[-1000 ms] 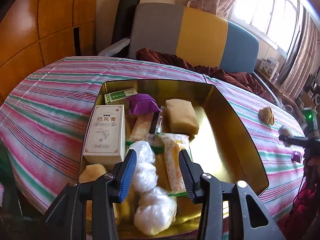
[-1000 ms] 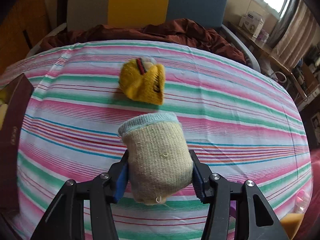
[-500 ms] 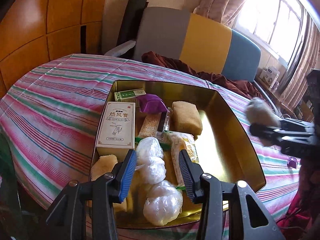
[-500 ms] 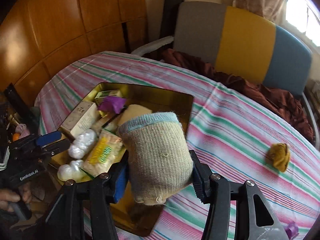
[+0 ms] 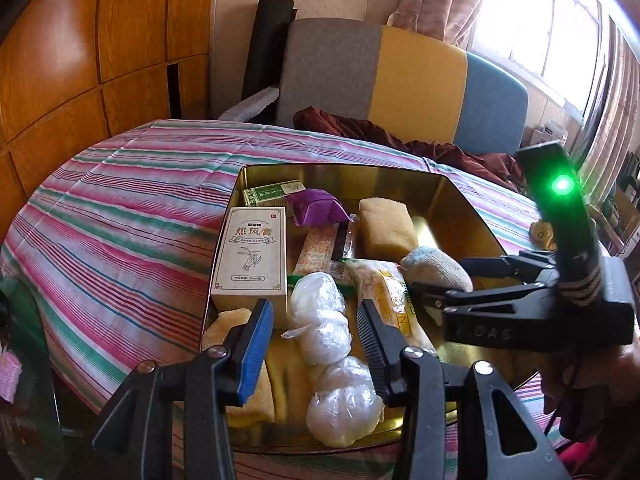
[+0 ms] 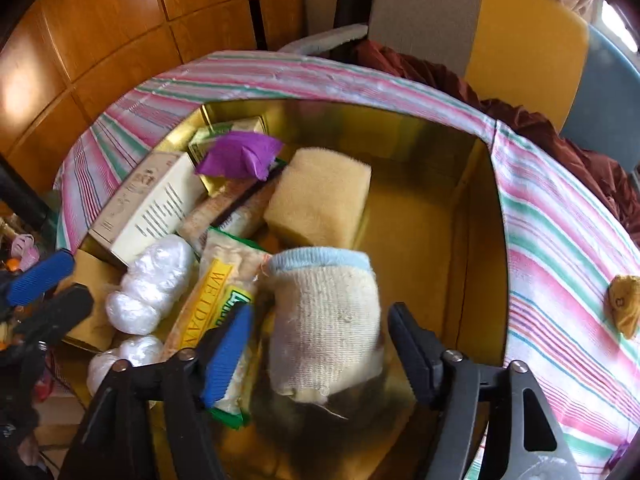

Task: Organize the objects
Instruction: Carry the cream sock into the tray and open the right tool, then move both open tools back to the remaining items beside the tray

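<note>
Right hand-held gripper (image 6: 320,344), jaws parted, over sock (image 6: 324,320) in tin (image 6: 472,208).

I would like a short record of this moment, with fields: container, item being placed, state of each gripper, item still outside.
container: gold tin on the striped tablecloth
item being placed: beige sock, inside the tin beside the sponge
right gripper: open, fingers apart from the sock
left gripper: open, holds nothing, over the tin's near end
still outside: yellow sock on the cloth

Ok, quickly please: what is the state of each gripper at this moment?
Left gripper: open, holding nothing, above the gold tin.
Right gripper: open, its fingers apart from the sock inside the tin.
</note>
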Action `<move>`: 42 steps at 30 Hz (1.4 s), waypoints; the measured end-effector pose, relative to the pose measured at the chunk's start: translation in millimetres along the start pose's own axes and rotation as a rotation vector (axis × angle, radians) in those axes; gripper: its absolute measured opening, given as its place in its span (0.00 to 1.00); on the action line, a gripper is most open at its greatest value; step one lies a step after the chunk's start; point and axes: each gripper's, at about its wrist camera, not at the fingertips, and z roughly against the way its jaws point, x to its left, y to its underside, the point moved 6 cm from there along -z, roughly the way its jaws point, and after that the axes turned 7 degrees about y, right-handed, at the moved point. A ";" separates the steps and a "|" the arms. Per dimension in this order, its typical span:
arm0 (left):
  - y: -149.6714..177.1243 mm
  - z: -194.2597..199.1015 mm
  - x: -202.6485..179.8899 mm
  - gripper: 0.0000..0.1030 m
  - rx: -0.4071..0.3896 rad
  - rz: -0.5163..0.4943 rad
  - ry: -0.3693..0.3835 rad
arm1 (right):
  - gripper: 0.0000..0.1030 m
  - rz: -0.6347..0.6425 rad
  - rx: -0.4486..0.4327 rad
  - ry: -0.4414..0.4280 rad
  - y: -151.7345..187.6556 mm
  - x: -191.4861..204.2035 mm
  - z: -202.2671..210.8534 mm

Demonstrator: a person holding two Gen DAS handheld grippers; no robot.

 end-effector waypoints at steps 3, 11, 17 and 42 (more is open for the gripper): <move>-0.6 1.7 -2.2 0.43 -0.003 -0.005 -0.002 | 0.71 -0.018 -0.023 -0.013 -1.0 -3.3 9.8; -2.3 9.9 -15.4 0.43 -0.018 -0.040 0.005 | 0.80 -0.074 -0.098 -0.026 -1.1 -23.8 53.2; -4.0 13.9 -30.1 0.43 -0.023 -0.075 0.021 | 0.85 -0.172 -0.123 0.010 11.6 -71.9 81.7; -4.5 0.5 -146.2 0.43 0.010 -0.292 0.212 | 0.91 -0.975 0.030 0.409 191.2 -412.4 170.0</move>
